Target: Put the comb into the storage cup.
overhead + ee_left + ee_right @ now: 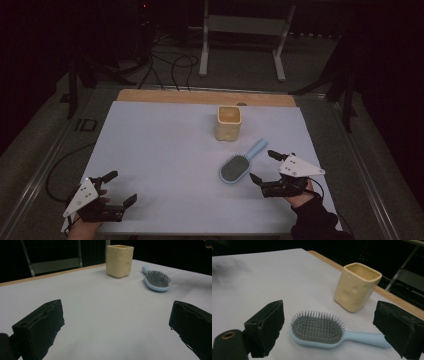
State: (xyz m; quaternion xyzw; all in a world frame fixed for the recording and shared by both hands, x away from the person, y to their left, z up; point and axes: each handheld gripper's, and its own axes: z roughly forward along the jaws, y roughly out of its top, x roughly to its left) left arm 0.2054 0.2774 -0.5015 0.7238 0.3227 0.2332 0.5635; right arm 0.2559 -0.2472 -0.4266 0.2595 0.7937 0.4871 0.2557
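A light-blue hairbrush [239,166] [156,280] [322,331] lies bristles up on the white table cover, its handle pointing to the far right. Behind it stands a pale yellow square cup [228,122] [119,260] [356,288], upright and empty as far as I see. My right gripper [264,166] [329,330] is open just right of the brush, its jaws spread wide on either side of the brush head without touching it. My left gripper [120,188] [115,327] is open near the front left corner, with nothing between its jaws.
The white cover [165,150] spans the table; a wooden strip [200,96] shows at the far edge. Cables [170,67] and a white metal stand [245,30] sit on the dark floor beyond. A black cable [60,167] loops at the left.
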